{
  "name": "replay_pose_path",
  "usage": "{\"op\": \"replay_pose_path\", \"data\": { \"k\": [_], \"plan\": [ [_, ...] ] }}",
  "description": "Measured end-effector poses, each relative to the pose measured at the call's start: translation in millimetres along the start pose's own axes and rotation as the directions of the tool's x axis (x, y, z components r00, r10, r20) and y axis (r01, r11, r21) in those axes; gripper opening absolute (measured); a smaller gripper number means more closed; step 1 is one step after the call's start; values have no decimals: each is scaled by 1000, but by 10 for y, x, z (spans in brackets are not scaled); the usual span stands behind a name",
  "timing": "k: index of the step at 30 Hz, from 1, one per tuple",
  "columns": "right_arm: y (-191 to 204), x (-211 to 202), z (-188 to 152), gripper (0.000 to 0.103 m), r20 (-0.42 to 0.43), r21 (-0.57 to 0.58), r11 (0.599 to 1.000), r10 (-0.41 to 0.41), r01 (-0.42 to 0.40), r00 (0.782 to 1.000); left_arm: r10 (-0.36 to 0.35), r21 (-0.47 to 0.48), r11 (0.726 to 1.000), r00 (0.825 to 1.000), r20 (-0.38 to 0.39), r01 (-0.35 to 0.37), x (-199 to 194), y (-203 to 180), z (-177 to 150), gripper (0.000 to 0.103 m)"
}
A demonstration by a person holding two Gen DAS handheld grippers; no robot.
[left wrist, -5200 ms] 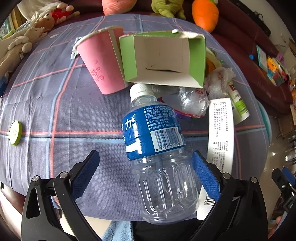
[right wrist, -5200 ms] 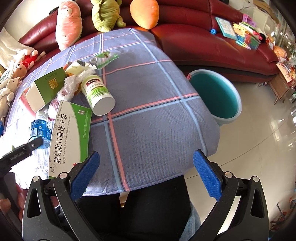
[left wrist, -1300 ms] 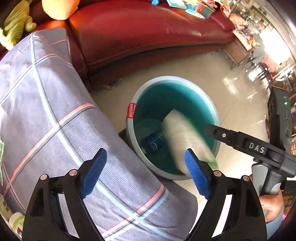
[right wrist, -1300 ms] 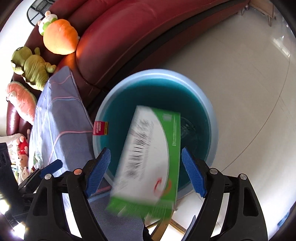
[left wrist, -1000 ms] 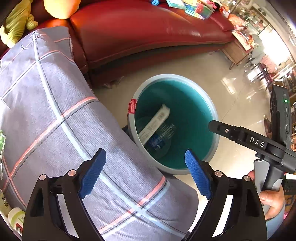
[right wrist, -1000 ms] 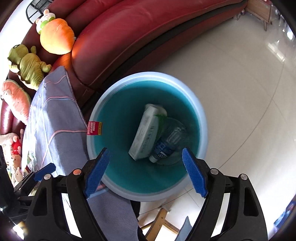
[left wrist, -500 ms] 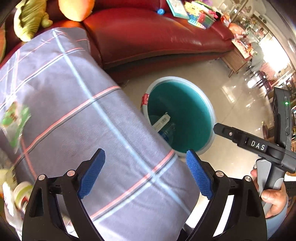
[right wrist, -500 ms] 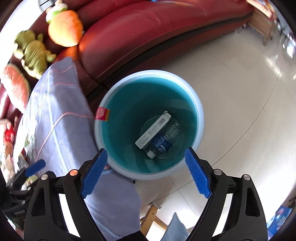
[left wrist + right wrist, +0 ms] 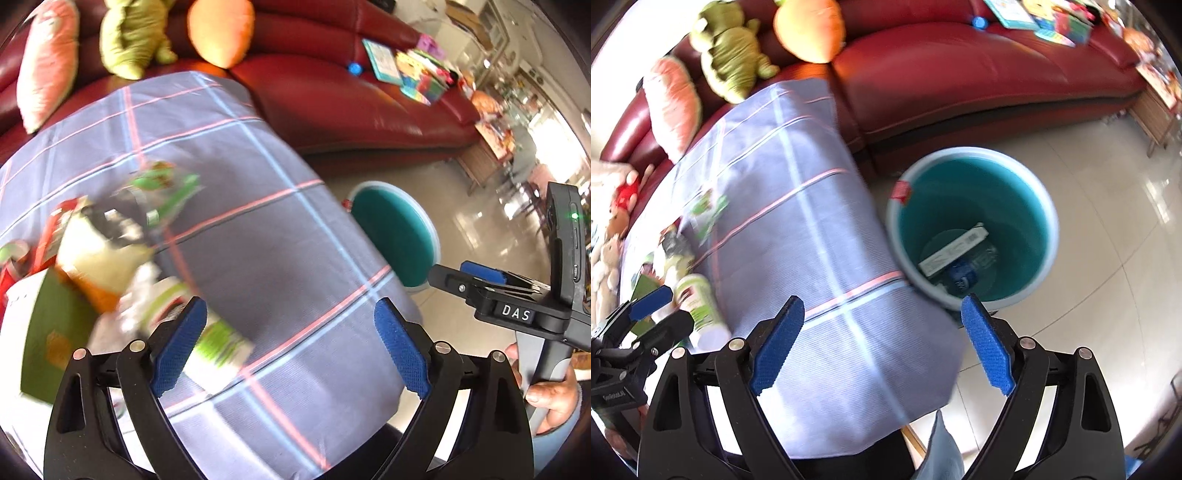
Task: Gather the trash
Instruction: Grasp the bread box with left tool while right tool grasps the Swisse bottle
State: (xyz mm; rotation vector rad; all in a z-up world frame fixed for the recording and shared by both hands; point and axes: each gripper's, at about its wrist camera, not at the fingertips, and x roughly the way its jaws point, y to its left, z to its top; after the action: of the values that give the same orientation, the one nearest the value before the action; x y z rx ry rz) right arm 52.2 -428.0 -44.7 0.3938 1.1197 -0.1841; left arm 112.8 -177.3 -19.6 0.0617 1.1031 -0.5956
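left claw (image 9: 290,341) agape, right claw (image 9: 881,341) agape (both unladen)

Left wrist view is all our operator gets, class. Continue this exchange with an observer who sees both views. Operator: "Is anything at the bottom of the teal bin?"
Observer: Yes. The right wrist view looks down into the bin, and a long white box lies at the bottom.
Operator: Anything else in there?
Observer: A blue-labelled bottle lies right beside the box.
Operator: Is the right gripper carrying anything?
Observer: No. The right gripper has its jaws wide open, with nothing between them.
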Motion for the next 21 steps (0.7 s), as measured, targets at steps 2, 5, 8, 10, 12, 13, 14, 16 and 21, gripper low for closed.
{"op": "replay_pose_path", "data": {
  "k": [2, 5, 8, 10, 12, 13, 14, 16, 21],
  "plan": [
    [186, -47, -36, 83, 0, -36, 999, 6, -6, 1000, 6, -27, 1000, 1000, 16, -6, -125, 147, -79, 92],
    [456, -105, -99, 83, 0, -91, 996, 9, -9, 1000, 21, -63, 998, 999, 33, -19, -292, 366, -207, 93],
    [712, -158, -183, 83, 1, -144, 989, 13, -13, 1000, 35, -89, 996, 998, 48, -31, -478, 582, -347, 93],
    [885, -188, -240, 83, 3, -177, 984, 15, -15, 1000, 49, -105, 994, 997, 64, -43, -610, 730, -438, 93],
    [1032, -201, -295, 83, 1, -201, 979, 20, -20, 1000, 61, -120, 991, 995, 80, -51, -727, 867, -531, 93],
    [1115, -203, -323, 83, -1, -214, 977, 23, -23, 1000, 69, -130, 990, 994, 87, -57, -788, 930, -580, 93],
    [1181, -206, -347, 83, -2, -224, 974, 26, -26, 1000, 75, -139, 988, 993, 93, -62, -840, 993, -621, 93],
    [1348, -212, -405, 83, -1, -253, 967, 32, -31, 999, 88, -162, 984, 991, 101, -71, -922, 1129, -717, 94],
    [1756, -180, -541, 83, -1, -318, 947, 54, -51, 999, 117, -233, 968, 988, 103, -91, -1063, 1523, -958, 95]
  ]
}}
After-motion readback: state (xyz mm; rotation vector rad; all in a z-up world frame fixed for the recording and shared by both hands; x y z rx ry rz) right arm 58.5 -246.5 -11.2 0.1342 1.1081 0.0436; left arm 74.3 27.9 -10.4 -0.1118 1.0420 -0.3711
